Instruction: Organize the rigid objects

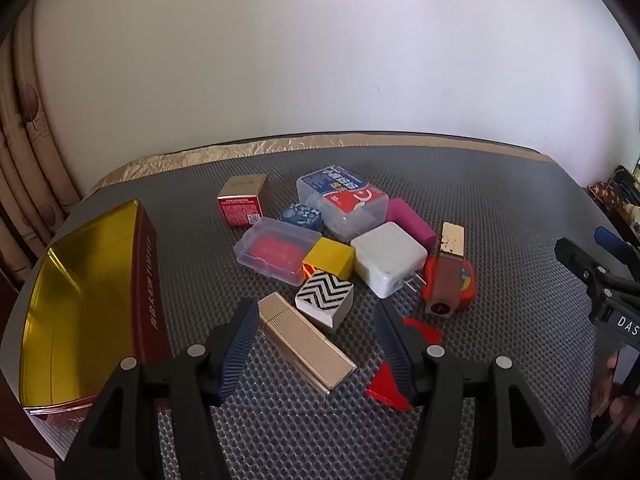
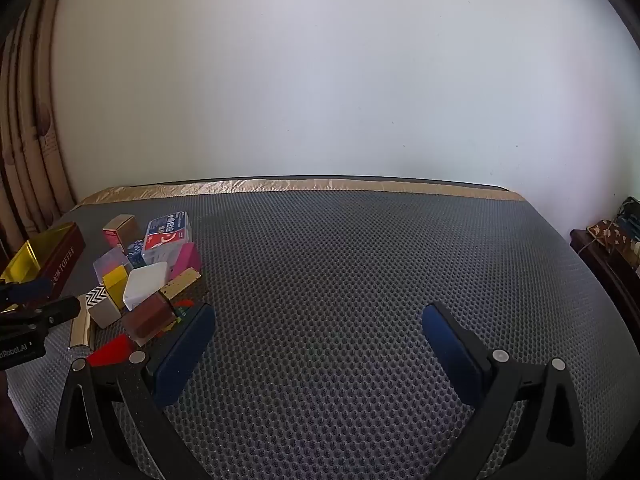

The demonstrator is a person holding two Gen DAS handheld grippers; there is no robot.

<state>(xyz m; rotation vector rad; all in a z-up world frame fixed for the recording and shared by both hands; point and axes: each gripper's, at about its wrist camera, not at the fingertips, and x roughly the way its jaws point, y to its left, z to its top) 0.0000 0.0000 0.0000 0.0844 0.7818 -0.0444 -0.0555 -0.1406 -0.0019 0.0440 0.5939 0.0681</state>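
Observation:
A pile of small rigid objects lies on the grey mat [image 1: 500, 216]. A ribbed gold bar [image 1: 306, 348] lies between the fingers of my open left gripper [image 1: 314, 308], not gripped. Behind it sit a zigzag black-and-white block [image 1: 325, 300], a yellow cube [image 1: 330, 260], a white charger [image 1: 389, 258], a red-filled clear case [image 1: 276, 250] and a red piece [image 1: 390, 386]. A red tin with a gold inside [image 1: 84, 300] stands open at the left. My right gripper [image 2: 318, 314] is open and empty over bare mat, right of the pile [image 2: 148, 280].
Further back lie a red-and-gold box [image 1: 242, 200], a blue round tin [image 1: 301, 216], a clear box with a blue-red label [image 1: 344, 200], a magenta block [image 1: 410, 220] and a brown-gold bar on an orange item [image 1: 448, 268]. A curtain [image 1: 24, 140] hangs left; a wall is behind.

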